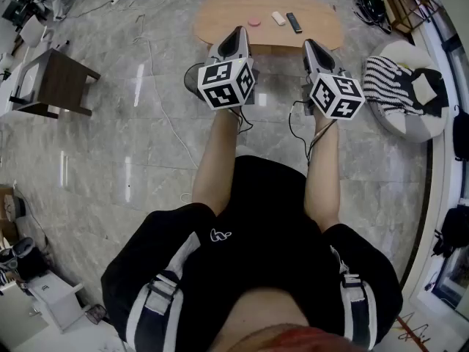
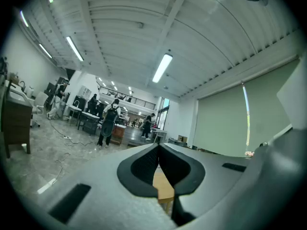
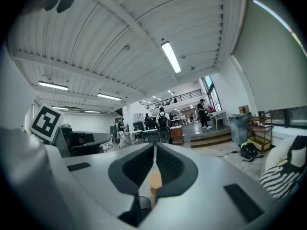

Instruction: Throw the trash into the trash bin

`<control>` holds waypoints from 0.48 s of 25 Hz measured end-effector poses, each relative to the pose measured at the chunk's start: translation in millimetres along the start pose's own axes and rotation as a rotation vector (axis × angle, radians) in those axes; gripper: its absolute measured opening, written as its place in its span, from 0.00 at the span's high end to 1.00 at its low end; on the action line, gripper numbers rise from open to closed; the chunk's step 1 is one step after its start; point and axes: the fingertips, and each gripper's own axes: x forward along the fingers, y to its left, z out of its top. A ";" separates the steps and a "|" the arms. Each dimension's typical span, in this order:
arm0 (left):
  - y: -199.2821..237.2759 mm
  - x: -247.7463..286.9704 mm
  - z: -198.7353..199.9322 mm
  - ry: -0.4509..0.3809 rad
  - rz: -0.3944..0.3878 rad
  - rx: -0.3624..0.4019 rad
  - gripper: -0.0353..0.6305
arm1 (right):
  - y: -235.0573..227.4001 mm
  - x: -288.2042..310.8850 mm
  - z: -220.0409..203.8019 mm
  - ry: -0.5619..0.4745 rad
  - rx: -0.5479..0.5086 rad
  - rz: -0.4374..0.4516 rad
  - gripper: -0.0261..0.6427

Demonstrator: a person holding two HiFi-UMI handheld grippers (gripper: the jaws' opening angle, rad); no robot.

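Note:
Both grippers are held level, side by side, pointing at a low oval wooden table (image 1: 220, 17). On that table lie a pink round item (image 1: 254, 21), a small white item (image 1: 278, 18) and a black remote (image 1: 294, 23). My left gripper (image 1: 238, 32) has its jaws together with nothing between them, its tips meeting (image 2: 159, 146). My right gripper (image 1: 309, 45) is also shut and empty (image 3: 155, 145). A dark round bin (image 1: 193, 79) stands on the floor before the table, partly hidden by the left gripper's marker cube. Both grippers stop short of the table.
A dark wooden side table (image 1: 55, 79) stands at the left. At the right a white beanbag (image 1: 432, 123) carries a striped cloth (image 1: 388, 86). Cables run across the marble floor (image 1: 157, 101). People stand far off in the room (image 2: 109, 123).

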 end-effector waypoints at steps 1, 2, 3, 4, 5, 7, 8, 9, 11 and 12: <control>3.0 -0.5 0.1 0.001 0.006 -0.002 0.94 | 0.4 1.0 0.8 -0.006 0.001 -0.001 0.93; 5.8 -1.1 0.1 0.002 0.011 -0.003 0.94 | 0.3 1.6 2.0 -0.017 0.007 -0.004 0.93; 8.4 -1.7 -0.2 0.003 0.016 -0.004 0.94 | -0.7 1.6 4.3 -0.037 0.022 -0.010 0.93; 10.5 -2.0 -0.6 0.005 0.019 -0.004 0.94 | -2.9 0.9 7.6 -0.065 0.046 -0.019 0.93; 11.9 -1.9 -0.9 0.006 0.020 -0.004 0.94 | -5.8 0.0 11.1 -0.094 0.072 -0.028 0.93; 12.3 0.0 -1.0 0.008 0.020 -0.002 0.94 | -11.7 -1.0 15.0 -0.120 0.097 -0.041 0.93; 11.7 1.3 -1.3 0.008 0.019 -0.001 0.94 | -14.6 -1.1 15.3 -0.120 0.095 -0.048 0.93; 10.8 2.5 -2.1 0.009 0.017 0.000 0.94 | -17.7 -1.6 14.9 -0.119 0.093 -0.056 0.93; 7.7 5.1 -4.2 0.012 0.010 0.004 0.94 | -24.5 -2.8 14.2 -0.125 0.107 -0.069 0.93; 5.9 6.6 -5.1 0.014 0.007 0.006 0.94 | -27.7 -3.0 14.3 -0.130 0.118 -0.072 0.93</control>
